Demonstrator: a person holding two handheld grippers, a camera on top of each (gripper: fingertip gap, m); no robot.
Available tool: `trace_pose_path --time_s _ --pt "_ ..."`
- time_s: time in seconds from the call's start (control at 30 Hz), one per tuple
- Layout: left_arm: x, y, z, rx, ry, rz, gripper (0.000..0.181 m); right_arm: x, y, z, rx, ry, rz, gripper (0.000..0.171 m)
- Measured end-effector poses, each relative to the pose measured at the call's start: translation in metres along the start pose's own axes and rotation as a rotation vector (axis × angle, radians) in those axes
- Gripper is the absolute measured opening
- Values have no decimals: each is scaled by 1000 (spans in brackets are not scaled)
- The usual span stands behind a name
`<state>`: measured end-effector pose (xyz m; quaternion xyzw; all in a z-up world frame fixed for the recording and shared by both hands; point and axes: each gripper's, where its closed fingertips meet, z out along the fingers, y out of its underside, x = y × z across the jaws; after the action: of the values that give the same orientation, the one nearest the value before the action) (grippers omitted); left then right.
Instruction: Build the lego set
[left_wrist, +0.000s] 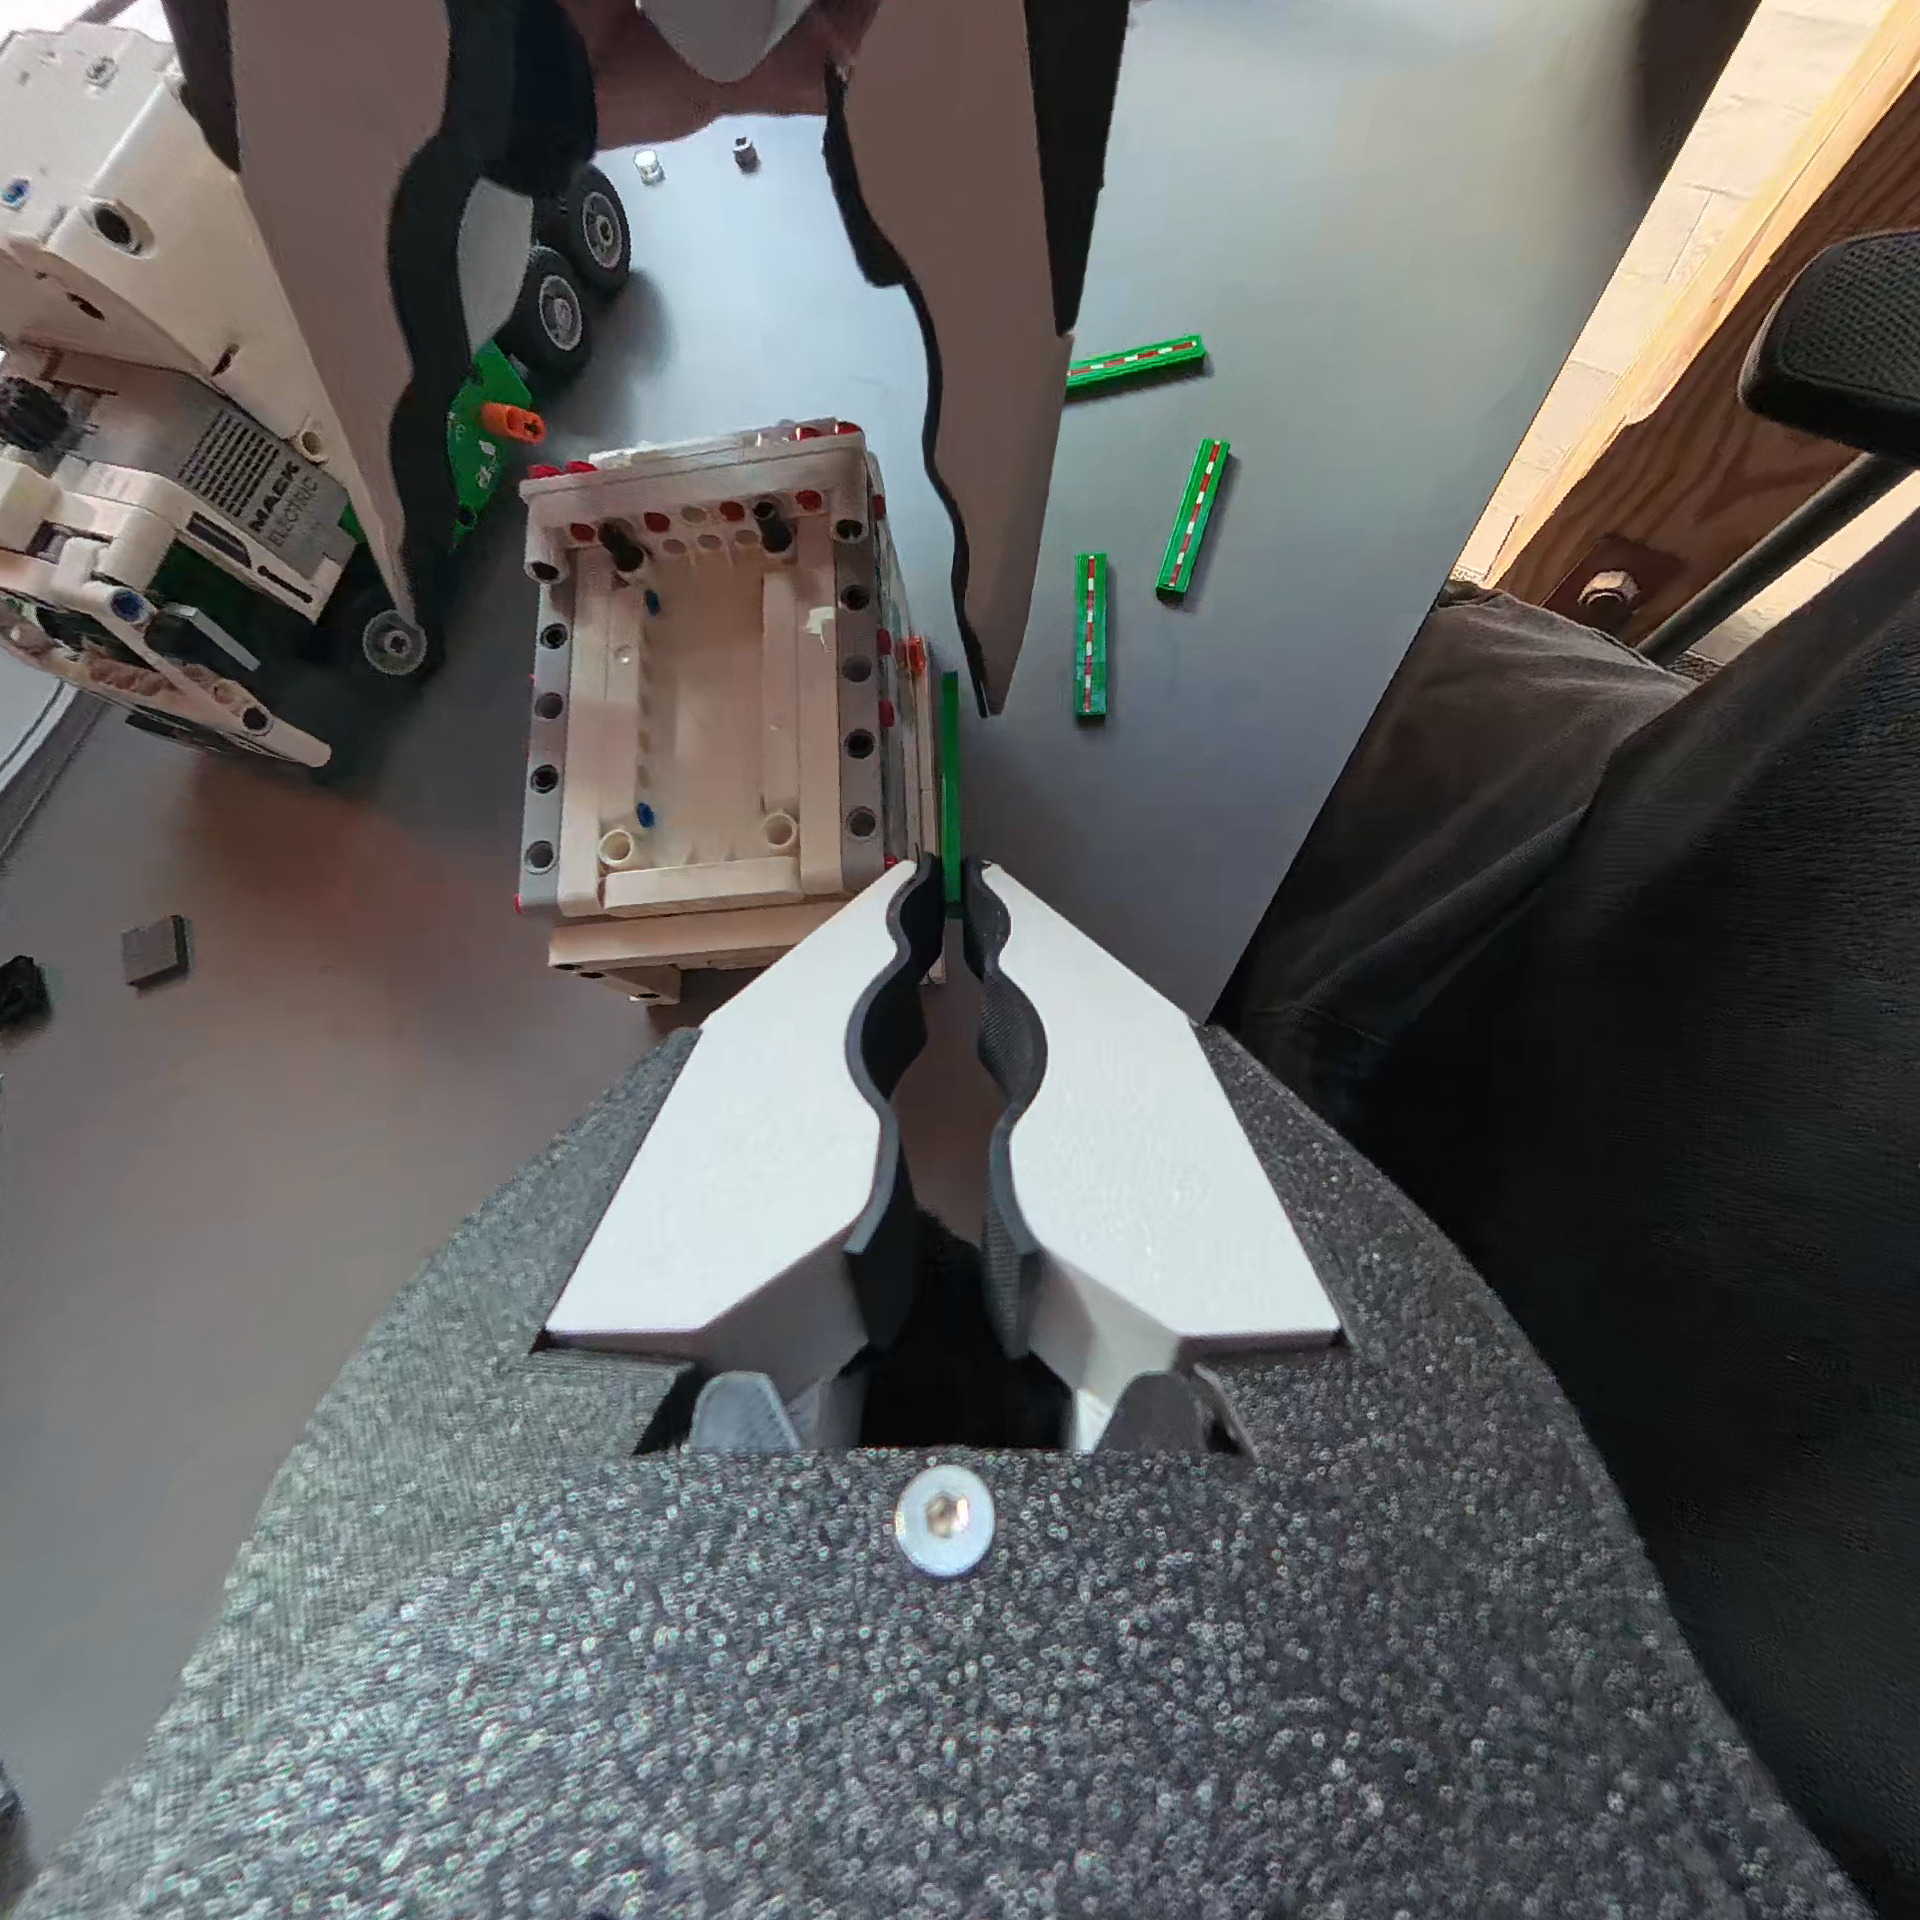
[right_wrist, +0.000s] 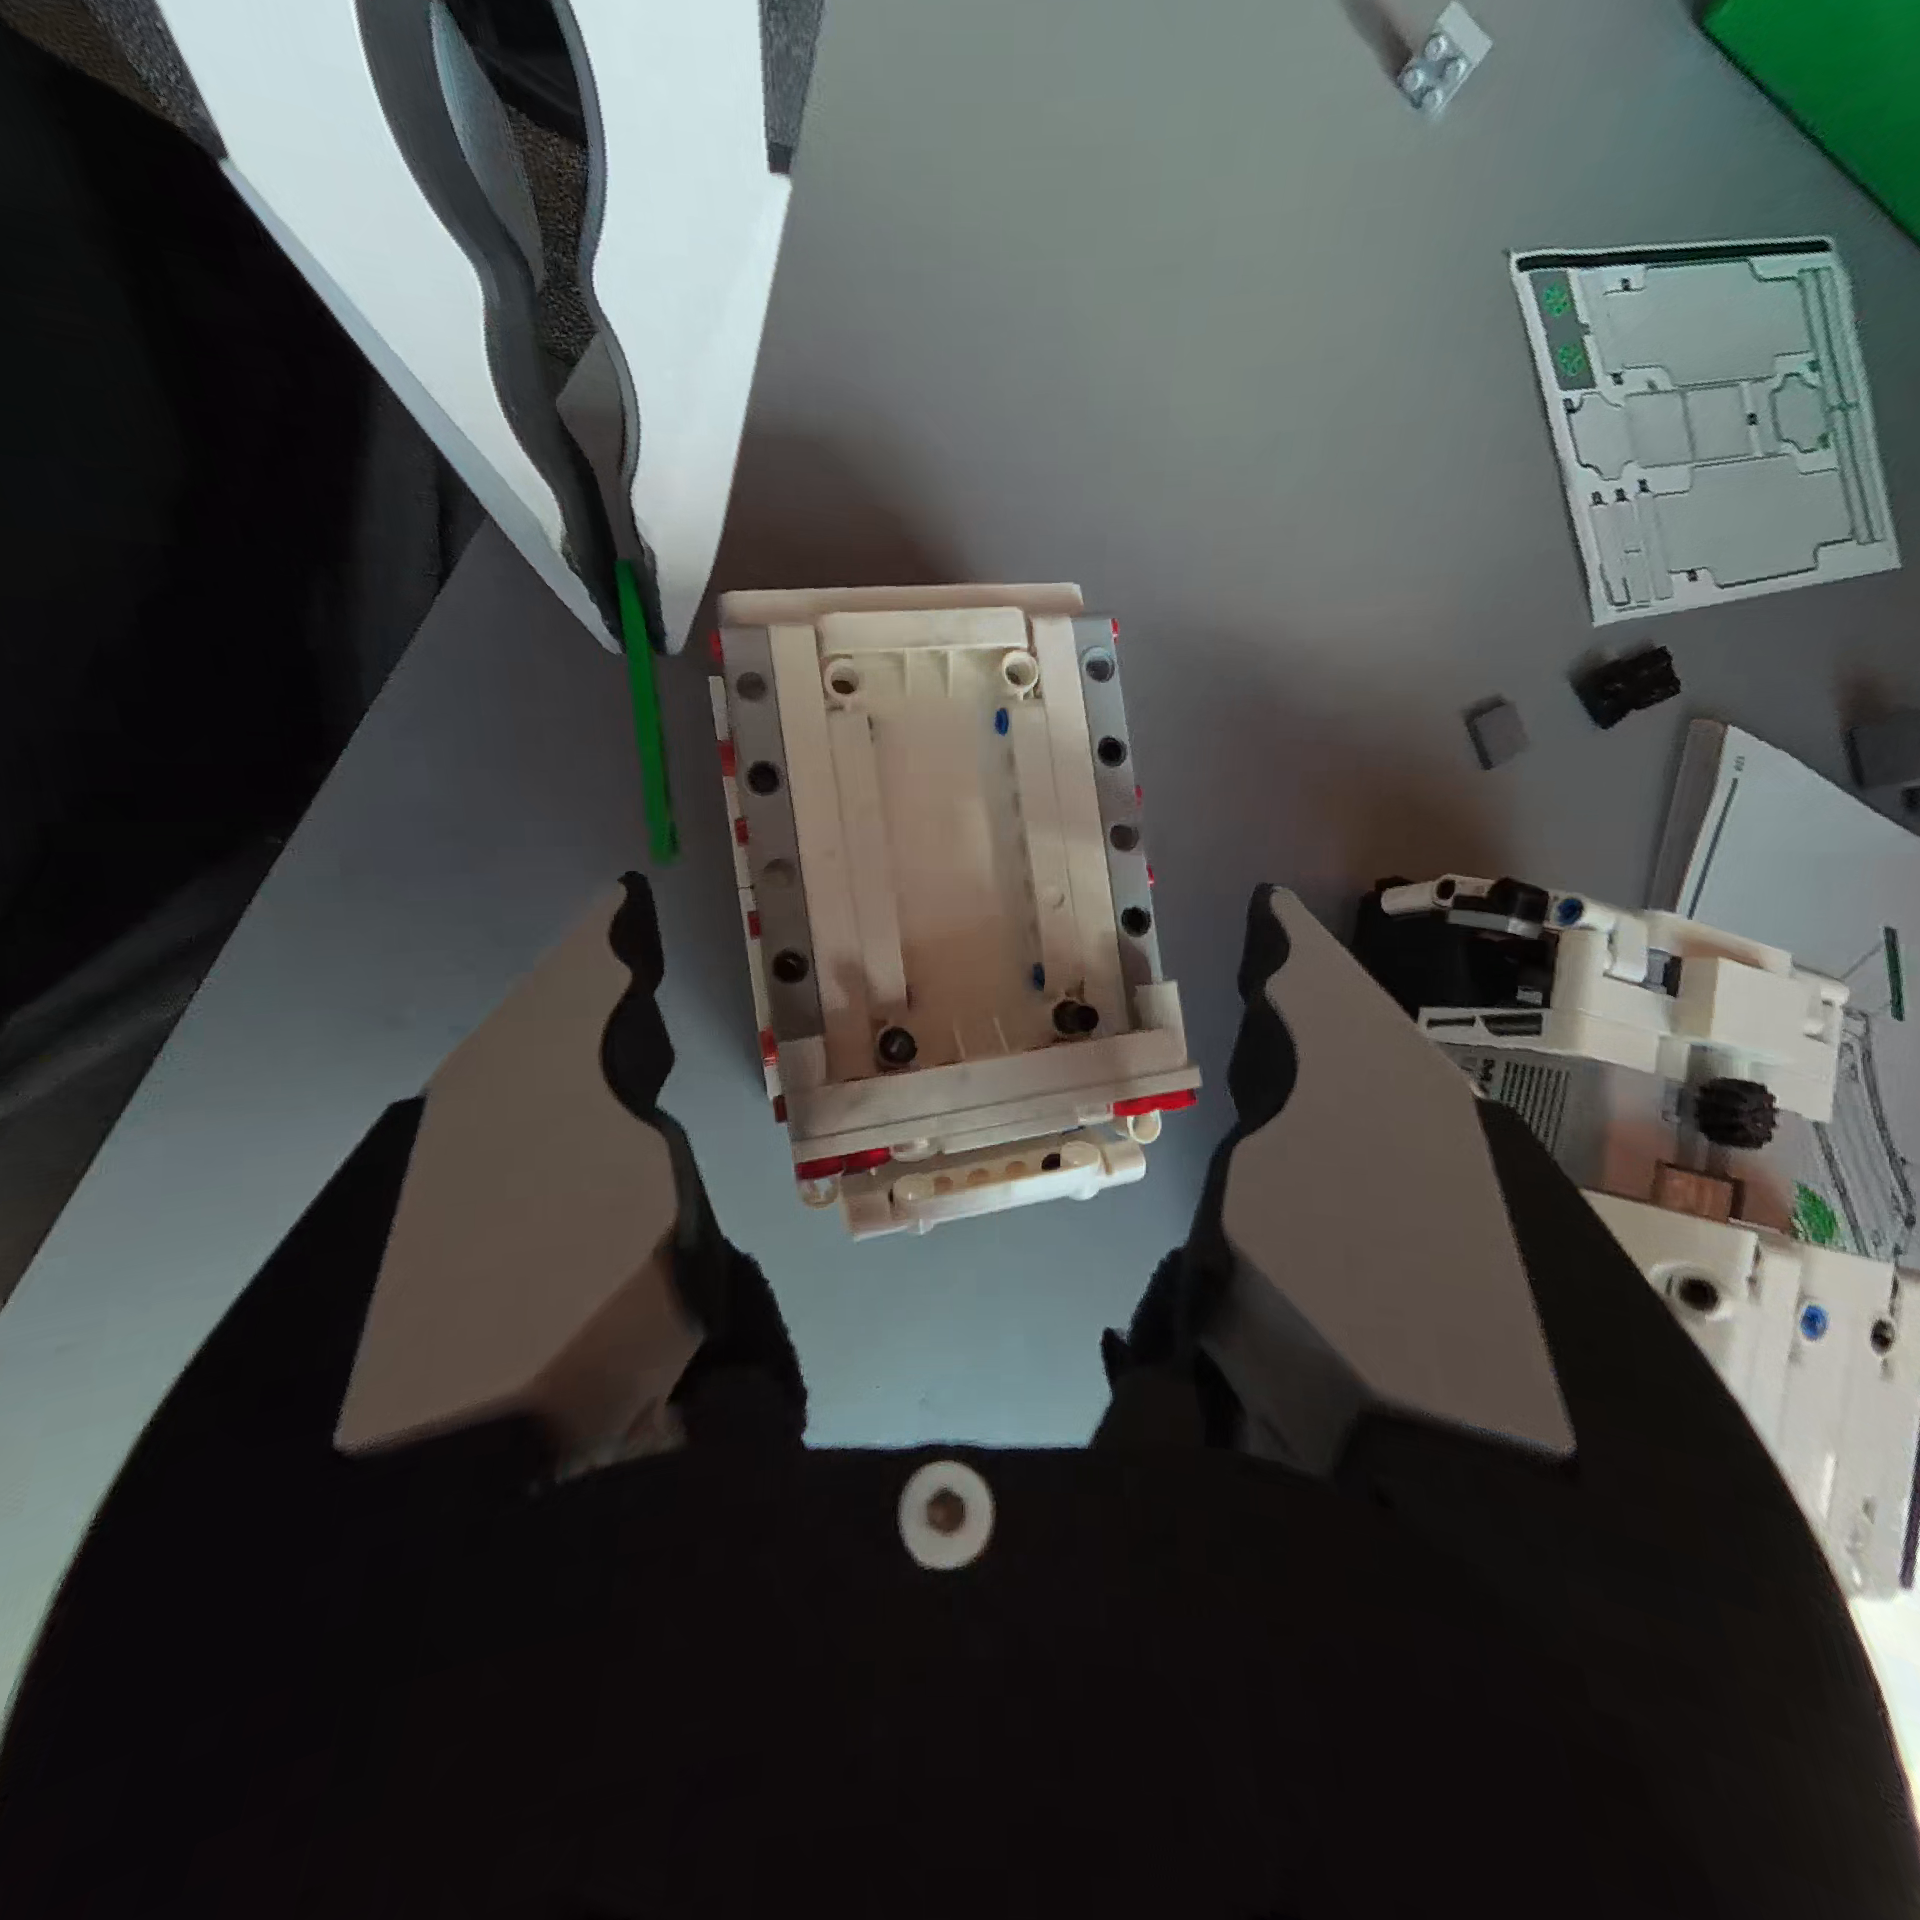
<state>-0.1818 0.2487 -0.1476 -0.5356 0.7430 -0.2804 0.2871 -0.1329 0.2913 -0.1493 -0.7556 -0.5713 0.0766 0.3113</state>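
A white and grey lego box body (left_wrist: 707, 686) stands open side up on the dark table (left_wrist: 312, 1143). My left gripper (left_wrist: 951, 883) is shut on a thin green strip (left_wrist: 950, 769), held edge-on along the box's right side. In the right wrist view the strip (right_wrist: 649, 727) sits a little apart from the box (right_wrist: 935, 831), with the left gripper (right_wrist: 634, 613) at the top left. My right gripper (right_wrist: 948, 899) is open and empty, its fingers either side of the box's near end. It also shows from above in the left wrist view (left_wrist: 696, 665).
Three green tiles with red-white stripes (left_wrist: 1193, 517) lie right of the box. A part-built white truck (left_wrist: 156, 468) stands left, also seen in the right wrist view (right_wrist: 1621, 997). A sticker sheet (right_wrist: 1704, 426), booklet (right_wrist: 1766, 831) and small grey and black pieces (right_wrist: 1496, 730) lie around. The table edge (left_wrist: 1340, 779) is close.
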Motion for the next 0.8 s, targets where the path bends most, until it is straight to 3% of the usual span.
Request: trace_pose_path --time_s 0.4,0.8 --pt "-1 -1 4 36 -16 -48 2 -7 -5 12 -1 -113 -15 97" --pt "-6 1 1 49 -93 -96 2 -4 -2 14 -21 -107 -28 85"
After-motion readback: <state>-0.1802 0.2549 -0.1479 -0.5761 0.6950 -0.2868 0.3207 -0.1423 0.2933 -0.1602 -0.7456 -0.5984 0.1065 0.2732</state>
